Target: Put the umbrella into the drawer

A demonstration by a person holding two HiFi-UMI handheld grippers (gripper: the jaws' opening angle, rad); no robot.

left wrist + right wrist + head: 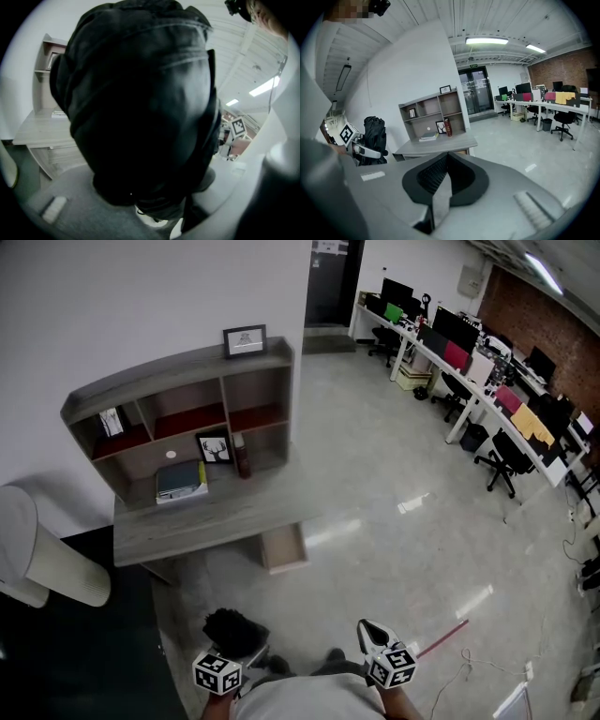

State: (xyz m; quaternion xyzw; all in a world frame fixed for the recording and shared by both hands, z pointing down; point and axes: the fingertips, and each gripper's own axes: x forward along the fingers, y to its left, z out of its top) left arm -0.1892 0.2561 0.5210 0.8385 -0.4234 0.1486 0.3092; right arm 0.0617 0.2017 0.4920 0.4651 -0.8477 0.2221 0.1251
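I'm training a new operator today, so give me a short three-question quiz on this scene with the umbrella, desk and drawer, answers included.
1. True or false: the drawer under the desk is pushed fully shut.
2. Which gripper holds the black umbrella? A left, B right, C neither.
3. Fill in: on top of the shelf unit stands a picture ____.

Key
1. False: it stands pulled out.
2. A: the left gripper is closed on it.
3. frame
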